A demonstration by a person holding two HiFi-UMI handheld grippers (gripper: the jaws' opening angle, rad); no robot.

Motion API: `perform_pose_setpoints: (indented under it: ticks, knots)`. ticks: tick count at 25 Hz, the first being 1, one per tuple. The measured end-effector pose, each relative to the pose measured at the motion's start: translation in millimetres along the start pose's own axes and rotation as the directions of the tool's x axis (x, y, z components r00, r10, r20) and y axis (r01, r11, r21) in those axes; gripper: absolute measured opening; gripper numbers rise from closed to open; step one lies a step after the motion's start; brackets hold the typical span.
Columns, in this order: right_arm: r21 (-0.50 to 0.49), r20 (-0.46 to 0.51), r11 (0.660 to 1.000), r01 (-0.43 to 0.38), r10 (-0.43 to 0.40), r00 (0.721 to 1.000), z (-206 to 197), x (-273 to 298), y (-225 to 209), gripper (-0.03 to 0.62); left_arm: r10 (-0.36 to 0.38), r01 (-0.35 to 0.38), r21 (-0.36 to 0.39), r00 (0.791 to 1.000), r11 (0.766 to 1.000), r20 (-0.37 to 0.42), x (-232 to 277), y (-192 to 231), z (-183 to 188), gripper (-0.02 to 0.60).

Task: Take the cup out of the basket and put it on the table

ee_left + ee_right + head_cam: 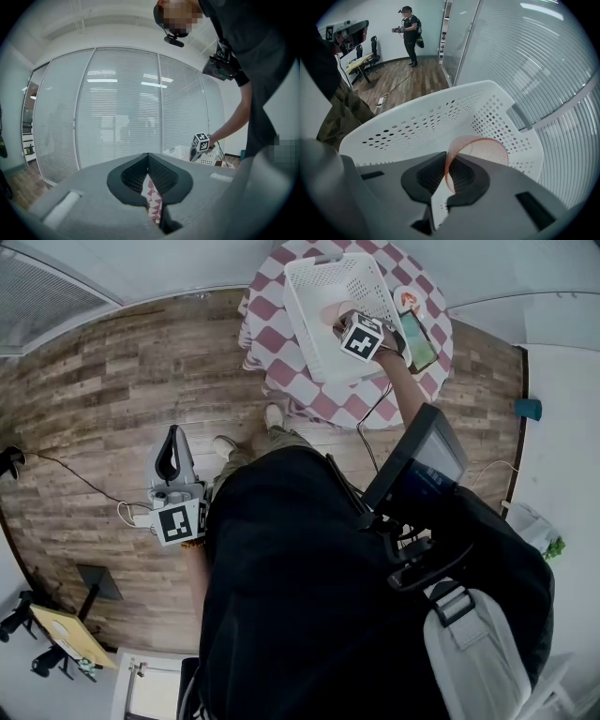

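head view: my right gripper hangs over the white basket on the checkered counter; my left gripper is low. left gripper view: jaws pressed together, empty. right gripper view: jaws pinch the pink cup by its rim, inside the basket.

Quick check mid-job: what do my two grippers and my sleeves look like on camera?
Both the left gripper and right gripper have pale grey moulded bodies with black ribbed pads set in curved recesses. Each carries a white cube with black square markers, seen on the left cube and right cube. The person wears a black short-sleeved top.
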State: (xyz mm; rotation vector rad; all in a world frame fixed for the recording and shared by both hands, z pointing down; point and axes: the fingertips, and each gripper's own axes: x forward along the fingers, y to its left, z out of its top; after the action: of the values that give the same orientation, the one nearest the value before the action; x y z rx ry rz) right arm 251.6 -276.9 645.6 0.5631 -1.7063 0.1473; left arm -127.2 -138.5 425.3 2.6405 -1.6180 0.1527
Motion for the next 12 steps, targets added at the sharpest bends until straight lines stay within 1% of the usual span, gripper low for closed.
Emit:
perform_pose_setpoints:
  ticks: [4,7,10,12]
  knots:
    - [0.014,0.001,1.000,0.005,-0.006,1.000,1,-6,0,0.025,-0.001,0.001,-0.001,0.999,1.000,-0.041,2,3,-5,0.006]
    - [0.019,0.002,1.000,0.012,-0.012,1.000,3,-9,-1,0.025,-0.017,0.016,-0.005,1.000,1.000,-0.015,4,4,-4,0.006]
    - [0.035,0.012,0.999,0.022,-0.023,1.000,5,-15,-1,0.025,-0.011,0.011,0.008,0.999,1.000,-0.050,5,7,-5,0.006]
    - [0.048,0.020,0.998,0.031,-0.032,0.999,6,-20,-1,0.025,-0.011,0.012,0.022,0.999,1.000,-0.048,6,7,-3,0.006]
